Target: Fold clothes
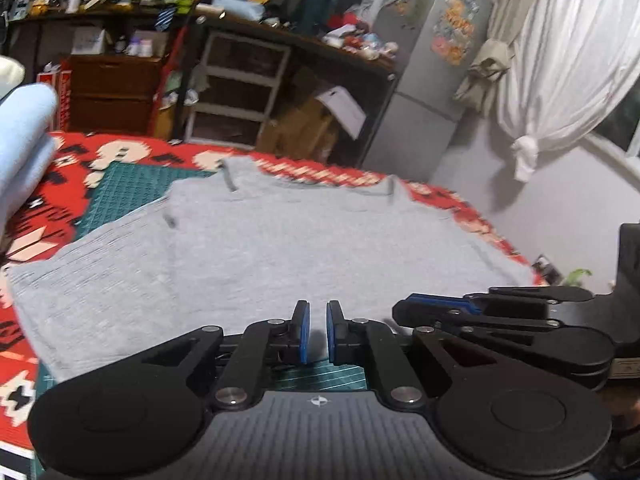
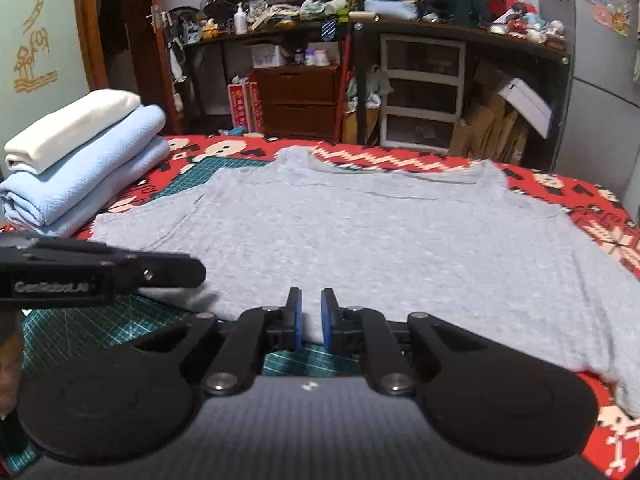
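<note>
While the left wrist view shows the left gripper point(image 1: 317, 330) barely parted at the grey t-shirt point(image 1: 260, 248) hem, shirt running straight ahead, the right wrist view has the right gripper point(image 2: 310, 318) likewise narrow, nothing pinched, beside it.

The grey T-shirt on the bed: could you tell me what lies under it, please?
Under the grey T-shirt a green cutting mat shows at its edges, on a red patterned blanket. The covered middle cannot be seen.
</note>
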